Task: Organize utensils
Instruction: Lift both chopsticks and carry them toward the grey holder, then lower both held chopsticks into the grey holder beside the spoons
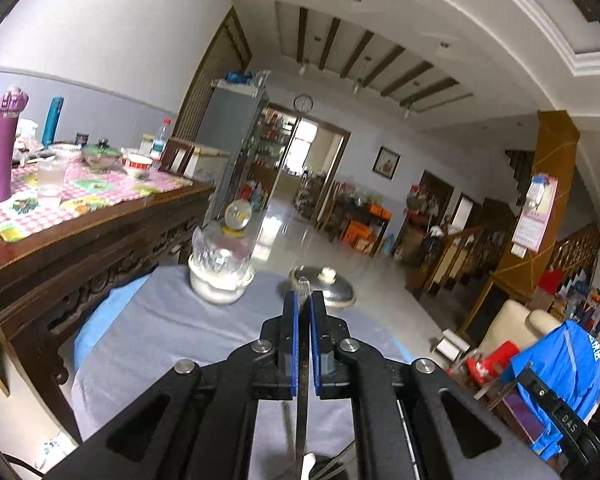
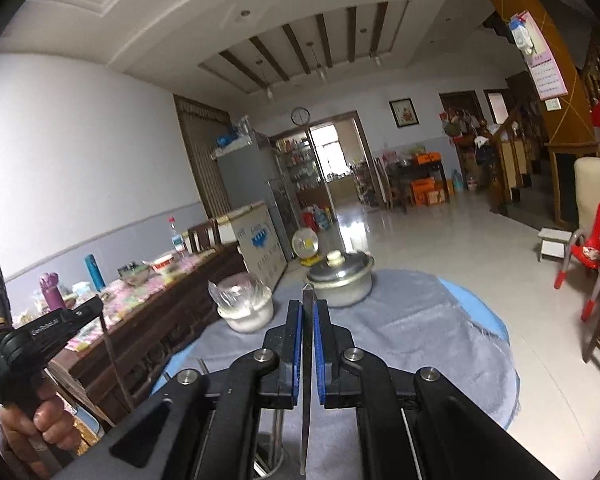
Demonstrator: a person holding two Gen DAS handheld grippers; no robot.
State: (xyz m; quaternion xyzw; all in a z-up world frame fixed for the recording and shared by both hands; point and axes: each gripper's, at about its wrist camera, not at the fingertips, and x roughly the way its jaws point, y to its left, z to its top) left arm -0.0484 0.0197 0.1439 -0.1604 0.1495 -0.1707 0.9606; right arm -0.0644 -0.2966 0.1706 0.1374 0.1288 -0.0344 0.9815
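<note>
Left wrist view looks out over a round table draped in a grey cloth (image 1: 172,320) with a blue edge beneath, set beside a long dark carved wooden sideboard (image 1: 88,248) that carries a pink checked cloth, bowls and bottles. On the grey cloth stand a lidded round metal pot with a pale knob (image 1: 324,286) and, to its left, a white bowl holding a clear faceted glass jar (image 1: 220,268); the two are near but apart. The left gripper (image 1: 303,300) has its blue-padded jaws drawn almost together on a thin flat metal utensil handle (image 1: 302,368), which runs edge-on between the pads, its tip poking out past them.

In the right wrist view, the right gripper (image 2: 308,308) is likewise pinched nearly closed on a slim flat steel utensil (image 2: 307,380), held edge-on with its pointed end above the fingertips. At lower left a hand (image 2: 40,420) grasps the left gripper's black handle.
</note>
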